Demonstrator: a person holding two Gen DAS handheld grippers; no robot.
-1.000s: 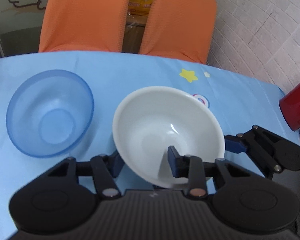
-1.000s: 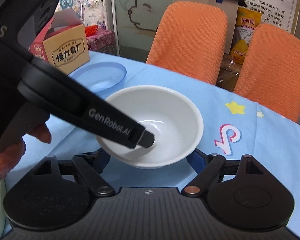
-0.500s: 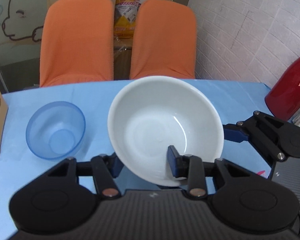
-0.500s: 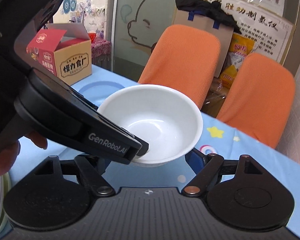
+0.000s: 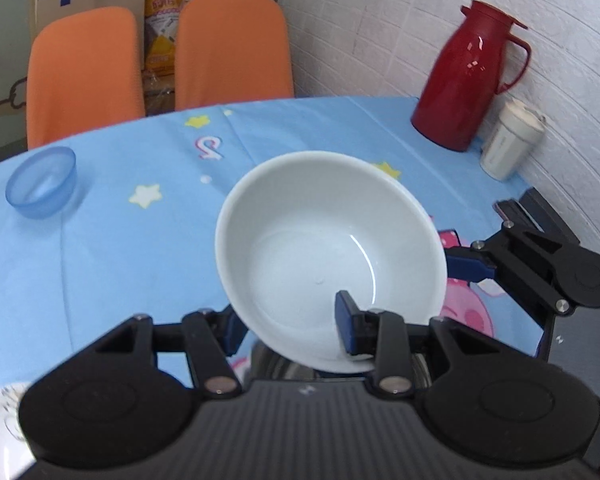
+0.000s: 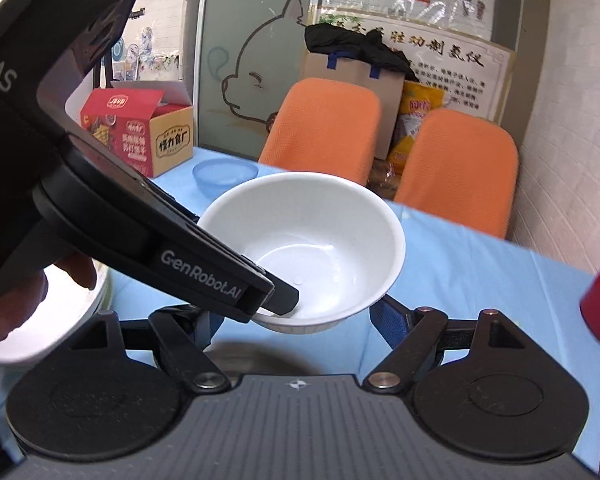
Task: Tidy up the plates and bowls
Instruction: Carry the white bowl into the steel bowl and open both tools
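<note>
lifted clear of the tablecloth since a second ago, the white bowl [image 5: 328, 256] now hangs in mid-frame of the left wrist view, and the blue bowl [image 5: 41, 187] it sat beside has dropped back to the left edge, small and well apart.

lower left of that view, a patterned white plate [image 5: 0, 416] peeks out at the corner. the left gripper [image 5: 288, 320] is clamped on the white bowl's near rim, one blue pad inside the wall and the other outside, so the bowl tips a little toward the camera. something dark and shiny sits just under it at the bottom centre, too hidden to name; my guess is the bowl is headed there to be stacked.

right of the bowl, the right gripper [image 5: 472, 268] hovers with its fingers spread wide, gripping nothing; in its own view the bowl [image 6: 312, 252] sits between and above its blue fingertips, likely ready to steady it.

upper right, a red thermos jug [image 5: 466, 76] and a white cup [image 5: 510, 140] stand against the brick wall, out of the way.
</note>
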